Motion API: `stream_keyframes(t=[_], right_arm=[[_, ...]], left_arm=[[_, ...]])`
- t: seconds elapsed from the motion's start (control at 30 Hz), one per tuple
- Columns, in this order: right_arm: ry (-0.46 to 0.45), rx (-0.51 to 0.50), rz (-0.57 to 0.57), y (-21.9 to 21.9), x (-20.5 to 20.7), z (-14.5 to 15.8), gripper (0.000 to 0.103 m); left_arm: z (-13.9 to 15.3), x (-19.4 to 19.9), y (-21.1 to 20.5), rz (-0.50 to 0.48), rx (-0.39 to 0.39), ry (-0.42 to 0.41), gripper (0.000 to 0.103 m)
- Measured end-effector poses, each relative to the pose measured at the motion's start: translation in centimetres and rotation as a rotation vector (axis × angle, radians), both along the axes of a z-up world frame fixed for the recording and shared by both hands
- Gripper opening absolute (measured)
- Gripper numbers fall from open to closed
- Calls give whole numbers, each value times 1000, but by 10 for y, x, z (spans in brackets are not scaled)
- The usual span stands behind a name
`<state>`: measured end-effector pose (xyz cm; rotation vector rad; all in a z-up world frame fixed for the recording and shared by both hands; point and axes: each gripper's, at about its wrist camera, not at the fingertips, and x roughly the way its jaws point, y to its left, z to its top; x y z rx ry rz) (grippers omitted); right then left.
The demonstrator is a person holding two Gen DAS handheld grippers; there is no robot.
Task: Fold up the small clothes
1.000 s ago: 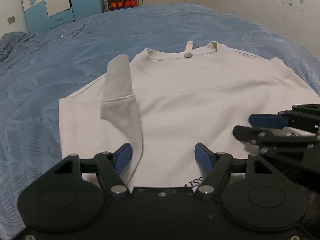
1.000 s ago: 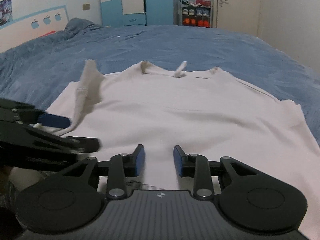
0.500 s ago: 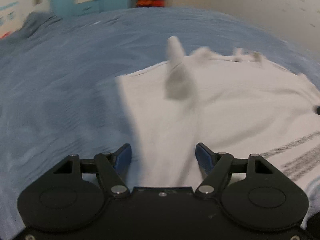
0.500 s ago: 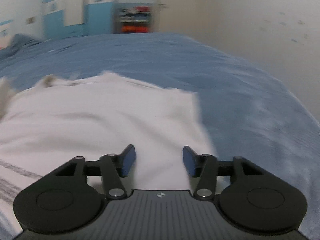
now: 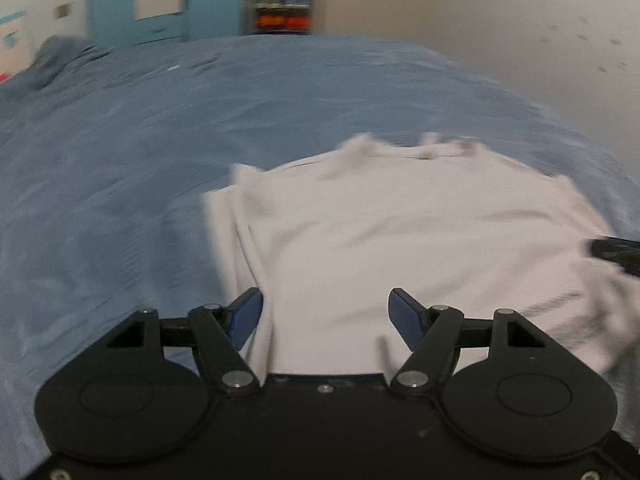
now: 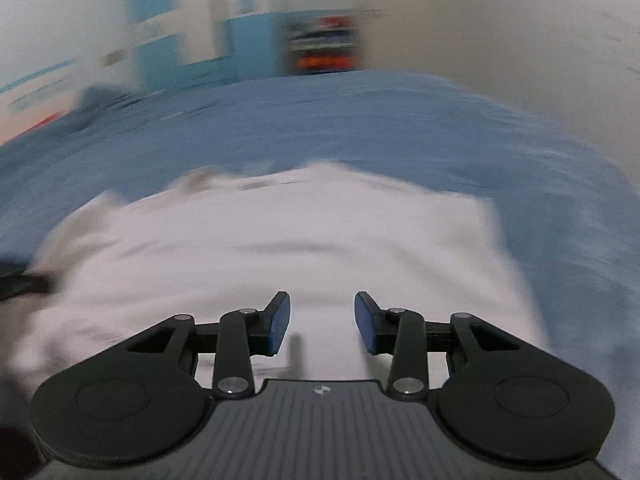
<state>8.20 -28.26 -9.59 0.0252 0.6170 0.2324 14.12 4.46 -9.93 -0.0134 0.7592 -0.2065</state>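
Note:
A white shirt [image 5: 400,232] lies flat on the blue bedspread [image 5: 120,160], collar [image 5: 424,152] at the far end, and the picture is blurred by motion. Its left side shows a narrow folded strip [image 5: 244,232]. My left gripper [image 5: 326,316] is open low over the shirt's near left part, the left fingertip [image 5: 246,314] beside the folded edge. My right gripper [image 6: 322,320] is open over the shirt's [image 6: 300,248] near right part and holds nothing. In the left wrist view the right gripper's [image 5: 616,252] tip shows at the right edge.
The bedspread [image 6: 400,120] stretches far beyond the shirt on all sides. A blue and white wardrobe [image 5: 160,0] and a shoe shelf [image 5: 284,8] stand past the bed's far end. A pale wall [image 5: 520,20] runs along the right. A blue bundle [image 5: 56,56] lies far left.
The sleeve that stood up on the shirt's left now lies flat along that side. Both views swung outward and back toward the shirt. The right gripper's fingers stand wider apart than before.

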Motion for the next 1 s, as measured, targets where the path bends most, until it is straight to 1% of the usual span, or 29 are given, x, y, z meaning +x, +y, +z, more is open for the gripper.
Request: stream_keyframes(t=[0.03, 0.1, 0.17, 0.2, 0.23, 0.27, 0.3, 0.4, 0.43, 0.5, 0.57, 0.63, 0.67, 0.8, 0.83, 0.87, 0.9, 0.97, 1.0], right_arm=[[9, -4, 56, 12, -1, 1, 49], [60, 18, 181, 36, -3, 0, 49], [89, 53, 251, 52, -5, -5, 49], [104, 52, 254, 58, -5, -9, 46], [122, 41, 237, 63, -3, -16, 45], [131, 40, 227, 62, -1, -20, 44], [145, 51, 219, 60, 1, -25, 44], [156, 88, 199, 47, 2, -28, 43], [153, 87, 186, 45, 0, -28, 39], [140, 58, 159, 40, -3, -28, 39], [131, 28, 133, 32, -7, -28, 38], [130, 18, 100, 21, -10, -29, 39], [127, 15, 78, 12, -12, -29, 38], [97, -50, -62, -23, -22, -33, 39], [96, -66, -106, -31, -23, -34, 40], [98, -90, -159, -41, -24, -36, 45], [95, -100, -204, -54, -28, -38, 45], [115, -90, -272, -76, -33, -41, 46], [121, -79, -302, -88, -36, -43, 43]], left_arm=[[2, -1, -12, -39, -2, -1, 71], [0, -4, -30, -98, 6, 11, 72], [-7, -6, -42, -132, 20, 43, 72], [-14, -4, -47, -145, 23, 81, 70], [-24, -1, -52, -144, 35, 124, 71], [-32, 2, -55, -130, 52, 142, 71], [-37, 4, -55, -128, 45, 156, 71], [-34, 7, -49, -124, -25, 159, 71], [-35, 6, -47, -130, -30, 162, 71], [-35, 1, -48, -149, -6, 143, 71], [-34, -11, -47, -144, 40, 117, 72], [-34, -17, -40, -106, 121, 102, 73], [-36, -19, -37, -104, 127, 103, 73], [-38, -28, -10, -43, 92, 137, 74], [-38, -30, -3, -26, 83, 140, 74], [-38, -32, 4, 2, 89, 139, 74], [-40, -32, 11, 29, 101, 140, 74], [-42, -36, 23, 60, 94, 148, 74], [-42, -35, 27, 65, 74, 155, 74]])
